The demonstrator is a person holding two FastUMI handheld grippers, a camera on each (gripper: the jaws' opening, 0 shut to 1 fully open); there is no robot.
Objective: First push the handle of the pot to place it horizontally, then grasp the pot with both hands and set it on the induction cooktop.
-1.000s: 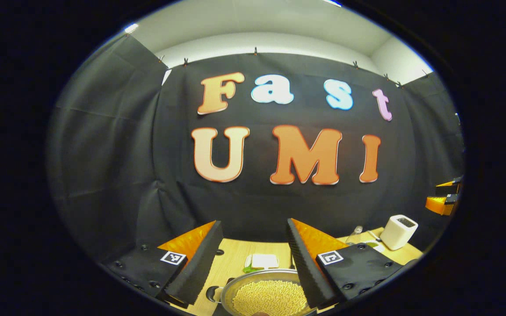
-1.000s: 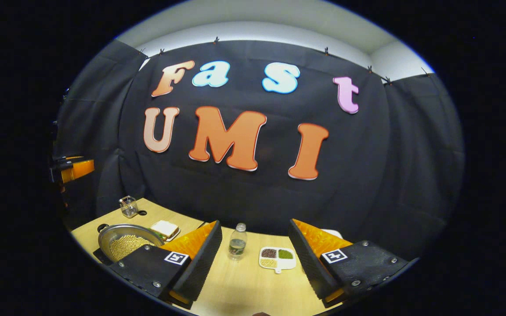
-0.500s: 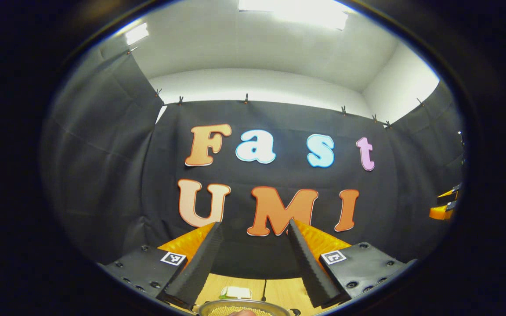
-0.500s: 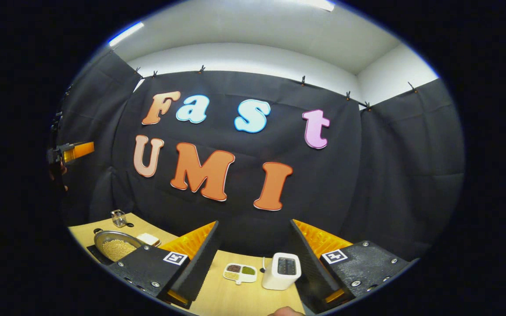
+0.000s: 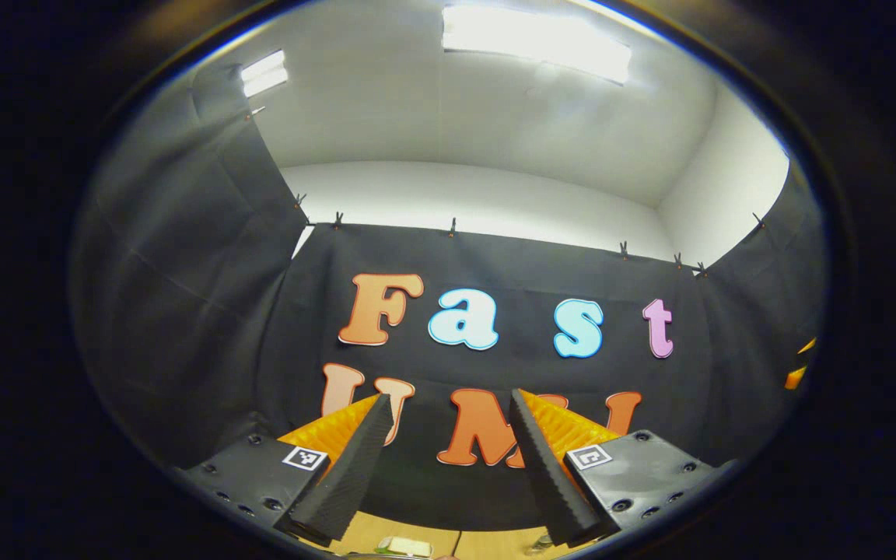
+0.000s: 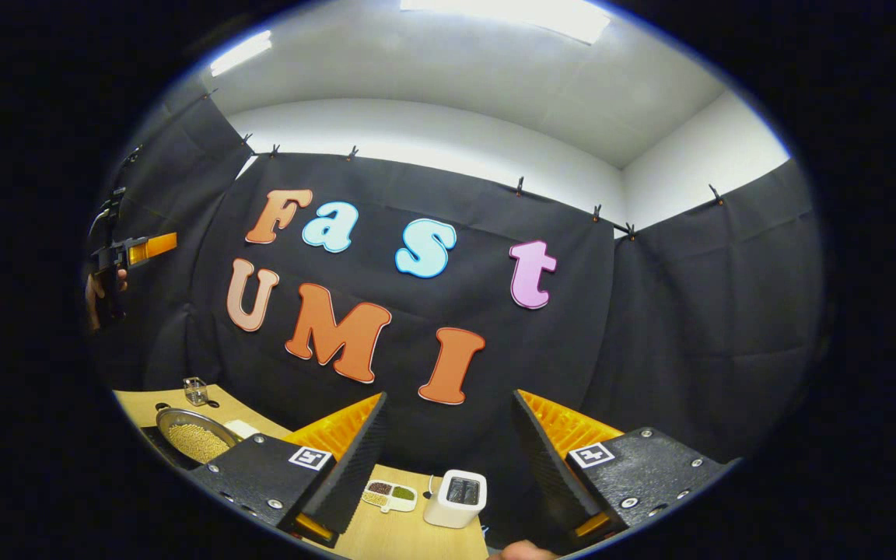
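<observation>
A metal pot (image 6: 193,437) holding pale yellow beans stands far left on the wooden table (image 6: 409,537) in the right gripper view. A dark flat slab (image 6: 149,437) shows under its near side. A small loop handle (image 6: 162,406) sticks out at the pot's far rim. My right gripper (image 6: 449,394) is open and holds nothing, raised well to the right of the pot and aimed at the booth wall. My left gripper (image 5: 448,395) is open too, tilted up toward wall and ceiling. High above the pot, the left gripper (image 6: 141,250) is held by a hand (image 6: 95,292).
A white boxy appliance (image 6: 456,498) and a divided dish of grains (image 6: 390,494) lie on the table between my right fingers. A small glass container (image 6: 195,391) and a flat white item (image 6: 242,428) sit behind the pot. A strip of table (image 5: 487,544) edges the left gripper view.
Both grippers have risen and tilted upward, staying open. The pot has dropped out of the left gripper view. In the right gripper view the table has slid lower and the appliance has come between the fingers.
</observation>
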